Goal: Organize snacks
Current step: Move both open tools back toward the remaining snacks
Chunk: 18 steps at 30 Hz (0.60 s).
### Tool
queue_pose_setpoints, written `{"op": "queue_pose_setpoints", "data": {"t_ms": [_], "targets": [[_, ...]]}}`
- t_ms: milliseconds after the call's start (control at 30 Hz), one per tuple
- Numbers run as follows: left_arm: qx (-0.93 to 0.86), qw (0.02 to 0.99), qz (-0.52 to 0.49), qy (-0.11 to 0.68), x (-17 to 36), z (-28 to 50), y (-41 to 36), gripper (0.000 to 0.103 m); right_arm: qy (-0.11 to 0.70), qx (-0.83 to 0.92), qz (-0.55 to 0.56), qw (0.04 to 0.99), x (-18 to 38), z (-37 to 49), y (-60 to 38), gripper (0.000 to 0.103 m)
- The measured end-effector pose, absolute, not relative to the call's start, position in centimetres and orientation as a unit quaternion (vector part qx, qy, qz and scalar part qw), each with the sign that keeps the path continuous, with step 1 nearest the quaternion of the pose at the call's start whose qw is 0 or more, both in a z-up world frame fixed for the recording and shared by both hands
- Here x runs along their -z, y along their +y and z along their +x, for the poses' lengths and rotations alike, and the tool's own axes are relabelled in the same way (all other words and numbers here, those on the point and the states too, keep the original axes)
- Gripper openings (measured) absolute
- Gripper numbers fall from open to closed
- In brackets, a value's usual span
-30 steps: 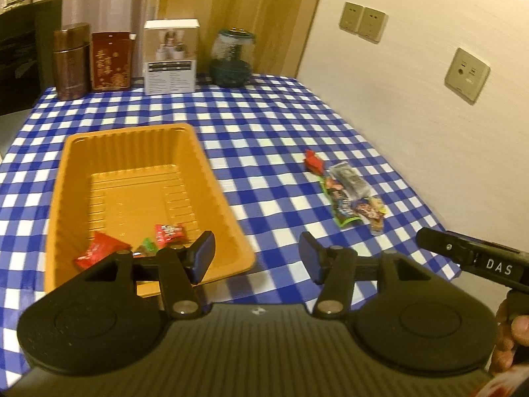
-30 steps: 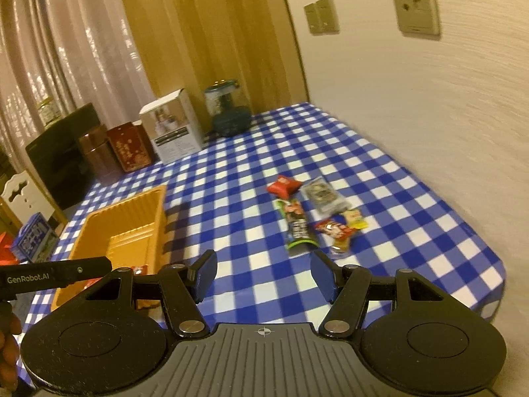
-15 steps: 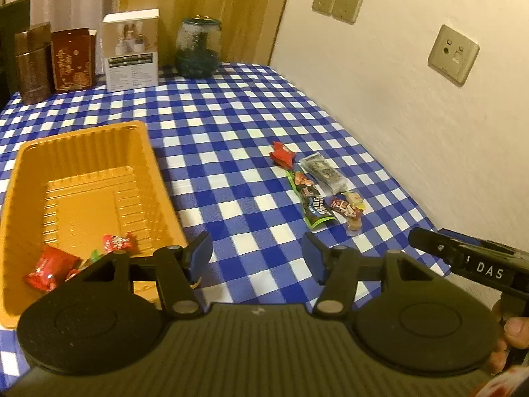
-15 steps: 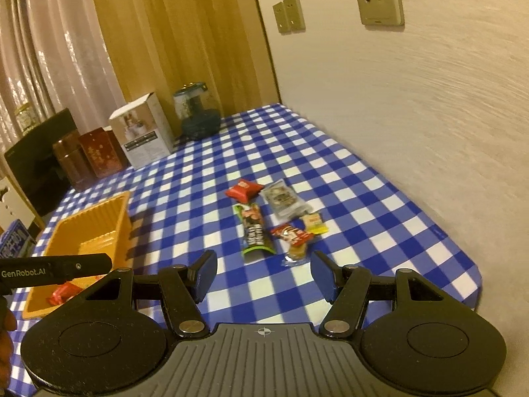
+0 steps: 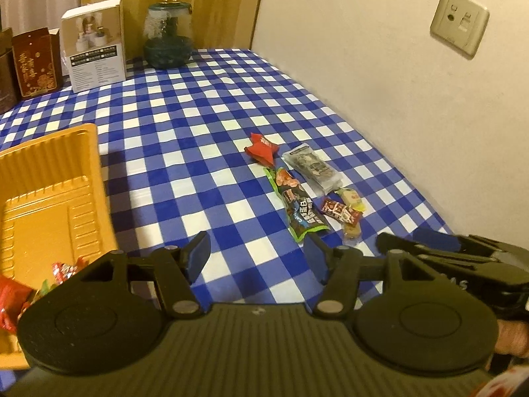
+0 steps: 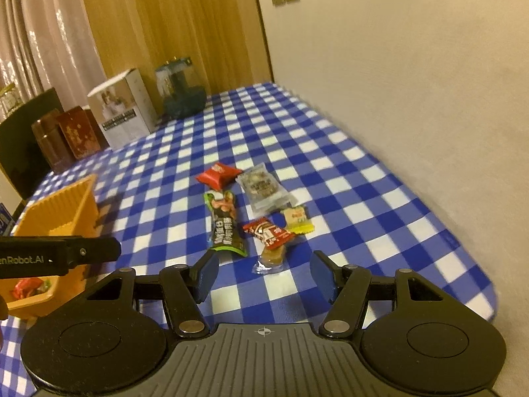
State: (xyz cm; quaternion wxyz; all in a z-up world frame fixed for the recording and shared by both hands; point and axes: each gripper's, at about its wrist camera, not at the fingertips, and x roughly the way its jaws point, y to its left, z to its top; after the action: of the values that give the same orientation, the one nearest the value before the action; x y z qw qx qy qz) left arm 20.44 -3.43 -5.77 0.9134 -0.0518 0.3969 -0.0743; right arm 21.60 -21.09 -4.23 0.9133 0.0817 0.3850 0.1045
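1. Left wrist view: the left gripper [image 5: 258, 253] hangs over the blue-checked tablecloth [image 5: 205, 109]. Its jaws have just been opening and stand apart with only cloth between them.
2. The snack cluster lies at 1 o'clock from the jaws: a red packet [image 5: 262, 145] farthest, a clear packet [image 5: 312, 164] just beside it, a long green-and-black packet [image 5: 297, 205] nearest, and a small red candy [image 5: 340, 211] touching a yellow candy [image 5: 352, 197].
3. The orange tray [image 5: 53, 178] sits at 9 o'clock, with red-wrapped snacks [image 5: 64, 269] in its near corner. The right gripper [image 5: 416, 241] enters at 3 o'clock.
4. At 11 o'clock, far back, stand a white box [image 5: 96, 44] and a glass jar [image 5: 168, 39].
5. Right wrist view: the right gripper [image 6: 263, 276] has its jaws apart and empty. A clear-wrapped brown candy [image 6: 272, 258] lies just ahead at 12 o'clock, with the other snacks beyond it.
6. The tray [image 6: 56, 208] is at 9 o'clock, behind the left gripper's finger [image 6: 62, 254].
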Motion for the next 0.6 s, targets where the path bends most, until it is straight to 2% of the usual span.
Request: {"op": "queue_pose_setpoints", "data": {"t_ms": [67,300,600], "targets": [[0.075,0.912,-0.050,0.399,6.2,21.2,-3.6,0.059,0.391,-0.107,0.081,0.911,5.2,22.5,-21.0,0.052],[0.085,0.908,-0.046,0.407,7.6,23.7,-4.2,0.059,0.404,-0.105,0.062,0.907,7.8,25.0,-20.1,0.046],[0.093,0.903,-0.055,0.417,8.8,25.2,-4.6,0.059,0.407,-0.099,0.017,0.908,9.5,25.7,-18.8,0.028]]}}
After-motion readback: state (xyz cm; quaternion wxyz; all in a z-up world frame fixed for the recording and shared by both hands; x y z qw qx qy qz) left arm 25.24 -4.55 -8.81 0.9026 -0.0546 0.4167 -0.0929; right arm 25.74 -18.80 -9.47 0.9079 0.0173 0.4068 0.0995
